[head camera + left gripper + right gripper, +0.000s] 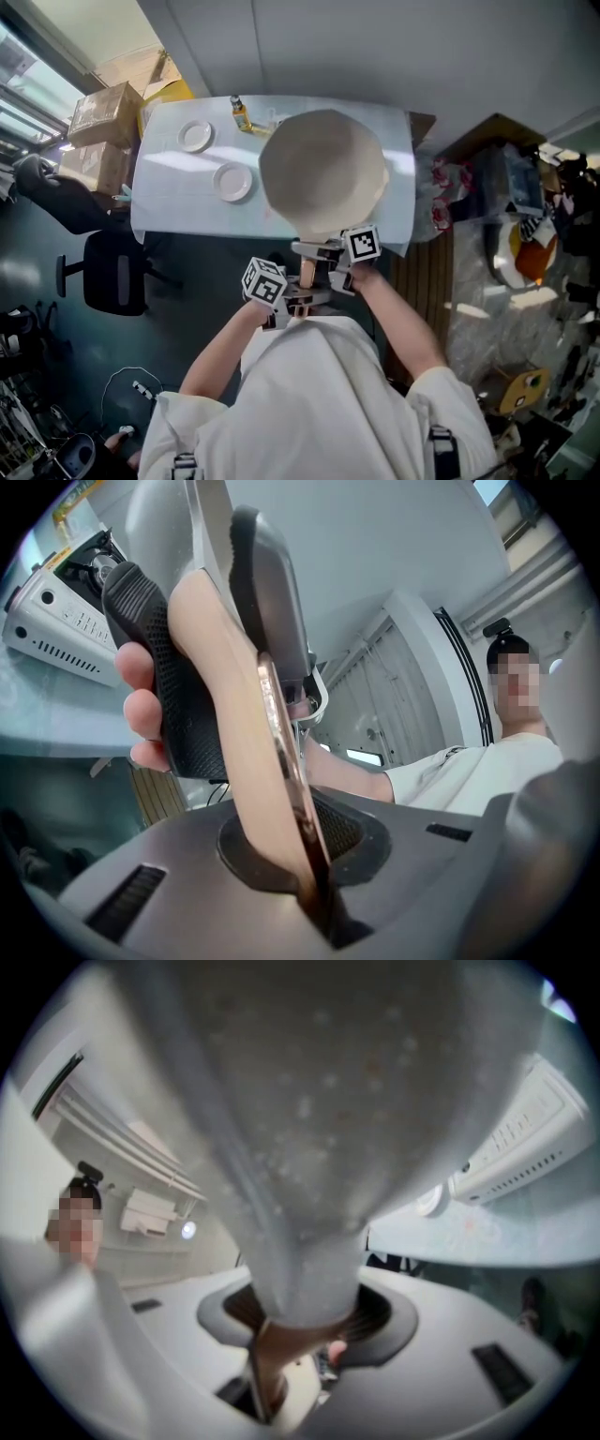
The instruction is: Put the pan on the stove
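A large cream pan [323, 173] hangs over the pale table [173, 202], its wooden handle [307, 272] pointing back at me. My left gripper [298, 300] is shut on the end of that handle [234, 761]. Farther up, my right gripper [319, 251] is shut on the handle's grey speckled neck [305, 1241]. In the left gripper view, a hand [141, 696] grips the black body of the right gripper. A white portable stove [56, 611] stands on the table and also shows in the right gripper view [525, 1147]. The pan hides it in the head view.
Two white plates [195, 136] [232, 182] and a small bottle [241, 114] sit on the table's left half. A black office chair [112, 272] and cardboard boxes [98, 131] stand to the left. Bags and clutter [525, 216] fill the floor on the right.
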Tool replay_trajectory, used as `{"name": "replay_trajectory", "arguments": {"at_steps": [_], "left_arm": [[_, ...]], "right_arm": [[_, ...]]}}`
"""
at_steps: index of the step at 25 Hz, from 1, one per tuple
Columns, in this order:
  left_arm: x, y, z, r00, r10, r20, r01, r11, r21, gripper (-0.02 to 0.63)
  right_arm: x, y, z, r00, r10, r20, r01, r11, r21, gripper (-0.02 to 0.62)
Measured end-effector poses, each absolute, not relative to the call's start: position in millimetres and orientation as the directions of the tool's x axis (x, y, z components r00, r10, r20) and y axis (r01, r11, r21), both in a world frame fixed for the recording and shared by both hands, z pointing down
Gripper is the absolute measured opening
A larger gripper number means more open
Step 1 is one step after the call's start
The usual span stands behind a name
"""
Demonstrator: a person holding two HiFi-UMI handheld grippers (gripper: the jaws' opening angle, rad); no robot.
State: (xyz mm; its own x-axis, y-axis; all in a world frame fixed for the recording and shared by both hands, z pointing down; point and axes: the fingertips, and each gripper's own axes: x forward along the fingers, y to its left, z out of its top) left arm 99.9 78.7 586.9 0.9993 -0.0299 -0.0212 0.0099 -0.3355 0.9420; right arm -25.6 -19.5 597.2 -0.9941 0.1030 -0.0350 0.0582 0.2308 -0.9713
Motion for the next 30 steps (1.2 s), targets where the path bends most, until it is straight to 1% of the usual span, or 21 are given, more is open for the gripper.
{"name": "replay_trajectory", "arguments": {"at_steps": [6, 10, 20, 25, 30], "left_arm": [[76, 48, 591, 1.0, 0.025, -0.018, 0.025, -0.332, 0.943, 0.025], [61, 21, 593, 0.998, 0.054, -0.029, 0.045, -0.319, 0.947, 0.028], [16, -24, 616, 0.99, 0.138, -0.02, 0.065, -0.332, 0.941, 0.031], [4, -38, 620, 0.988, 0.155, -0.029, 0.077, -0.31, 0.947, 0.031], [3, -51, 630, 0.99, 0.137, -0.035, 0.076, -0.304, 0.95, 0.031]], "right_arm": [[-45, -57, 597, -0.997, 0.053, -0.058, 0.068, 0.226, -0.972, 0.198], [-59, -86, 607, -0.999, 0.037, -0.032, 0.039, 0.218, -0.975, 0.202], [-95, -141, 626, -0.998, -0.05, -0.046, 0.034, 0.227, -0.973, 0.204], [-106, -156, 633, -0.997, -0.069, -0.046, 0.031, 0.206, -0.978, 0.204], [-108, -167, 645, -0.998, -0.049, -0.036, 0.026, 0.197, -0.98, 0.204]]}}
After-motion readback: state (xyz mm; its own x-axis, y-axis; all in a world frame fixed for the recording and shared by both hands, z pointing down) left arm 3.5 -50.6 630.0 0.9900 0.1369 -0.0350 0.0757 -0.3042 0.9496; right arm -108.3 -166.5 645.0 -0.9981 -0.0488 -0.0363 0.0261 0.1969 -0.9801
